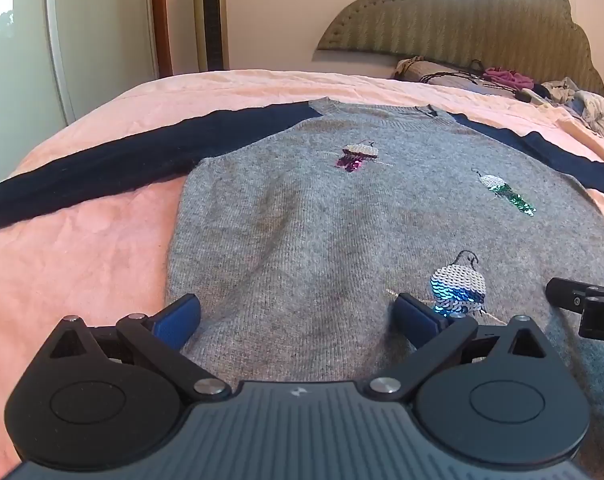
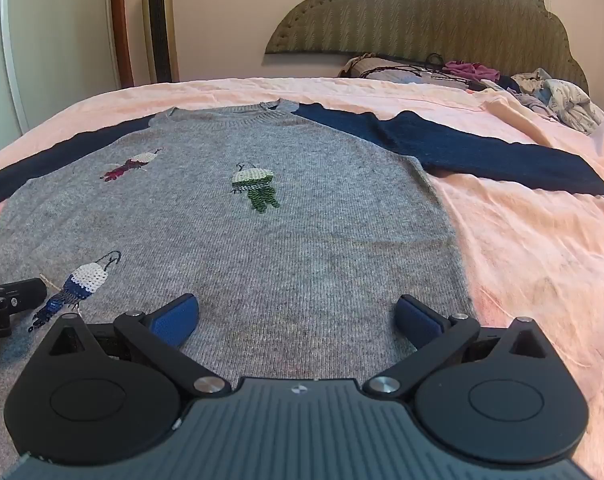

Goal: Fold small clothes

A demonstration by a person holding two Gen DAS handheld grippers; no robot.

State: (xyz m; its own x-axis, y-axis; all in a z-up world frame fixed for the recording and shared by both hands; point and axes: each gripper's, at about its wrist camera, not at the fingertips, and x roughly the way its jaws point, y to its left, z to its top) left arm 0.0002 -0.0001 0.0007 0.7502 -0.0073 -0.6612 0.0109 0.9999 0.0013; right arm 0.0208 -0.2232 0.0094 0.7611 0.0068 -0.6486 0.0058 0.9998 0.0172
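Observation:
A grey knit sweater (image 1: 322, 232) with navy sleeves and sequin birds lies flat, front up, on the pink bed cover; it also shows in the right wrist view (image 2: 285, 248). Its left sleeve (image 1: 101, 168) and right sleeve (image 2: 482, 152) are spread outward. My left gripper (image 1: 297, 316) is open and empty over the sweater's lower left part, near the hem. My right gripper (image 2: 297, 316) is open and empty over the lower right part. Each gripper's edge shows in the other view, the right one (image 1: 582, 304) and the left one (image 2: 5, 304).
The pink bed cover (image 1: 69, 264) spreads around the sweater (image 2: 542, 264). A pile of loose clothes (image 2: 554, 100) and cords lies by the green headboard (image 2: 422, 20). A tower fan (image 2: 157, 20) and a door stand beyond the bed's far left.

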